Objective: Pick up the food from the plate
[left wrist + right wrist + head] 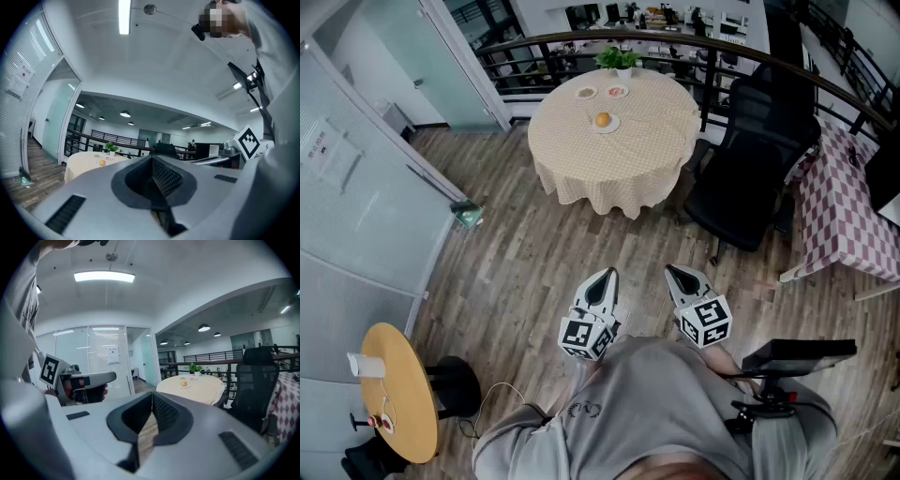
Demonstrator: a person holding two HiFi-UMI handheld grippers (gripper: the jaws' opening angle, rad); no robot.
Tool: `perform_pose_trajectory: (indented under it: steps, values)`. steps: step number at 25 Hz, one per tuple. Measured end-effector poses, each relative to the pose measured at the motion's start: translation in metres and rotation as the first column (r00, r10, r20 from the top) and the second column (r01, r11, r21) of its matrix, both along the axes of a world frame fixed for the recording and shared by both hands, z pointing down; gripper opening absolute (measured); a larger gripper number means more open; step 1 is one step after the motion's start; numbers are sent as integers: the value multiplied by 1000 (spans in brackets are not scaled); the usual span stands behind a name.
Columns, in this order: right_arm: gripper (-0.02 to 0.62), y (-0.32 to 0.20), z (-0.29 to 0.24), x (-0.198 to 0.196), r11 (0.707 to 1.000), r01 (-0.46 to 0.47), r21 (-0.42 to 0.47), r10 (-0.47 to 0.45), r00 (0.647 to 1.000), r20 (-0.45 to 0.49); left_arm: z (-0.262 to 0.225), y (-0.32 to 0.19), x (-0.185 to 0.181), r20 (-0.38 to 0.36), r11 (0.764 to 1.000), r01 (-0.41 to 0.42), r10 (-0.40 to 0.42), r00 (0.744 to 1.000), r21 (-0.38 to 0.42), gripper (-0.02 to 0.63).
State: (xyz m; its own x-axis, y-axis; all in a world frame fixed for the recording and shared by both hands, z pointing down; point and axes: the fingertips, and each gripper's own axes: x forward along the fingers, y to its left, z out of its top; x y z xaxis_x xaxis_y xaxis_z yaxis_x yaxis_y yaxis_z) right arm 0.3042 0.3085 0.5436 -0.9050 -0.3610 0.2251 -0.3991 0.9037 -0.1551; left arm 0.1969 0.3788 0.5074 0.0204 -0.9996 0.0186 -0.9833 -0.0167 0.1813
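An orange piece of food (603,119) lies on a small white plate (610,127) on a round table with a beige cloth (647,131), far ahead of me. Two more small plates (586,92) (617,91) sit behind it, near a potted plant (619,58). Both grippers hang low by my body, several steps from the table. The left gripper (604,276) is shut and empty, and so is the right gripper (675,273). The left gripper view shows its shut jaws (152,176) and the distant food (102,163). The right gripper view shows the food (183,384) beyond its shut jaws (152,404).
A black office chair (750,159) stands right of the round table. A table with a pink checked cloth (853,216) is at the far right. A small round wooden table (398,394) is at the lower left. Glass walls run along the left and a dark railing (534,42) curves behind.
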Motion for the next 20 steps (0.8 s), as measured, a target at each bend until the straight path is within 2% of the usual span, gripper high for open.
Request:
perform_pose_trajectory:
  steps: [5, 11, 16, 20]
  values:
    - [15, -9, 1, 10, 1000, 13, 16, -13, 1000, -2, 3, -8, 9, -4, 1000, 12, -12, 1000, 17, 10]
    - [15, -13, -1, 12, 999, 23, 23, -23, 1000, 11, 5, -12, 14, -8, 1000, 10, -10, 1000, -10, 9]
    - [15, -23, 9, 13, 999, 4, -33, -3, 1000, 15, 5, -8, 13, -11, 999, 22, -23, 1000, -22, 9]
    - [15, -26, 14, 16, 999, 2, -35, -2, 1000, -2, 7, -15, 13, -8, 1000, 24, -24, 1000, -19, 10]
